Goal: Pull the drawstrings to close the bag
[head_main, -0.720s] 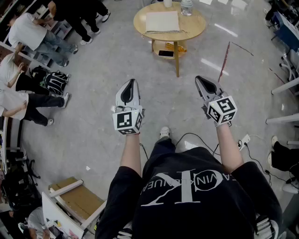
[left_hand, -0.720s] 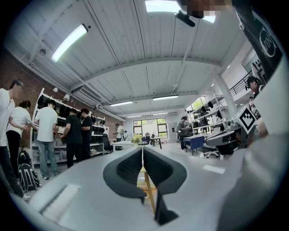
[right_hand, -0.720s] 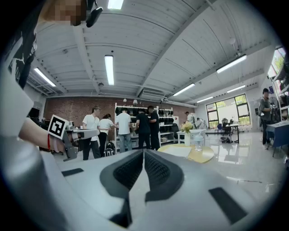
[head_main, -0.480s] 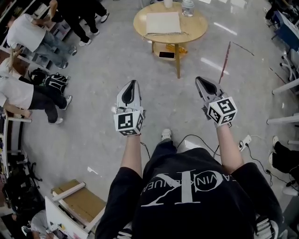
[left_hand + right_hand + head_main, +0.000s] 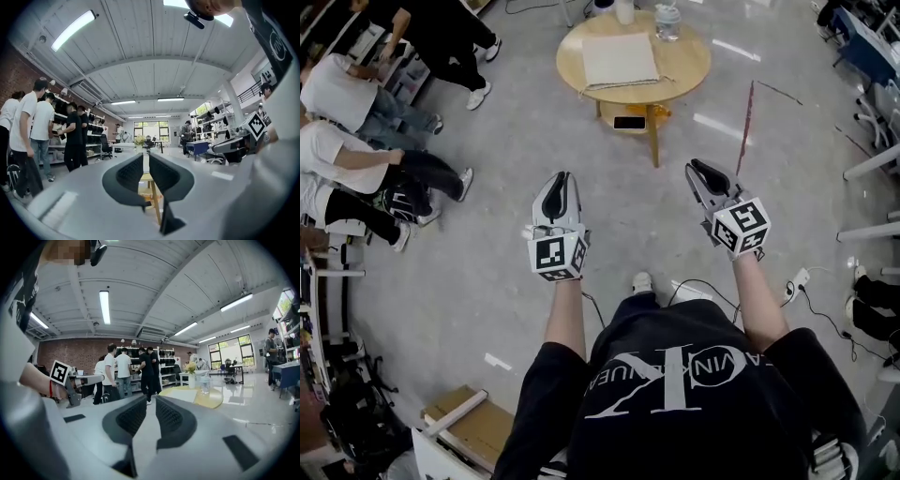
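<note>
Clearly, left gripper (image 5: 560, 180) and right gripper (image 5: 699, 169), fingers (image 5: 125, 176) shut and empty, must reach the drawstring bag (image 5: 621, 60) on the far table (image 5: 689, 58), then open.

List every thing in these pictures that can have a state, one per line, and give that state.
left claw: shut, empty, held in the air short of the table
right claw: shut, empty, held in the air
bag: lying flat on the round table, untouched
bottle: standing upright on the table
</note>
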Action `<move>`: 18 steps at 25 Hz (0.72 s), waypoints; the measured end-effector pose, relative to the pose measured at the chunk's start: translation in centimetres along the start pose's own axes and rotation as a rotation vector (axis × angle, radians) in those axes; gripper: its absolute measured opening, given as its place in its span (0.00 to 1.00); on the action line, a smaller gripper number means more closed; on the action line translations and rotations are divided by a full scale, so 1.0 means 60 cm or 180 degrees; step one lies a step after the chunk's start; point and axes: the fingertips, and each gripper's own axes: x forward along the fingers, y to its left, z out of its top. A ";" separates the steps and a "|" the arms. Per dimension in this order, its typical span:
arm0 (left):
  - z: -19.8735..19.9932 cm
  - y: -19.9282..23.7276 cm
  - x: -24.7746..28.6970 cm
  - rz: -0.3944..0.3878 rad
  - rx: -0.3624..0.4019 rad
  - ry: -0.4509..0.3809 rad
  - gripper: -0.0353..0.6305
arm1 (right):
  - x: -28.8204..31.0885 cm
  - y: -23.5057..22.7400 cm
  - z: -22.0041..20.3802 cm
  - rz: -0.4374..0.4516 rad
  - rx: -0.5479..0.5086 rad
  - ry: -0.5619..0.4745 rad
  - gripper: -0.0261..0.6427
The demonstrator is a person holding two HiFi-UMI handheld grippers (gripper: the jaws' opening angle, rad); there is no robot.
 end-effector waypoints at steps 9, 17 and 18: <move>-0.005 0.041 0.080 -0.0382 -0.0131 -0.0085 0.32 | 0.063 -0.038 0.013 -0.0234 0.0134 -0.0108 0.22; -0.021 0.059 0.125 -0.0420 -0.0257 -0.0022 0.37 | 0.084 -0.076 0.008 -0.0342 0.0226 -0.0032 0.29; -0.028 0.059 0.132 -0.0426 -0.0270 0.0001 0.37 | 0.089 -0.081 0.005 -0.0350 0.0234 -0.0020 0.29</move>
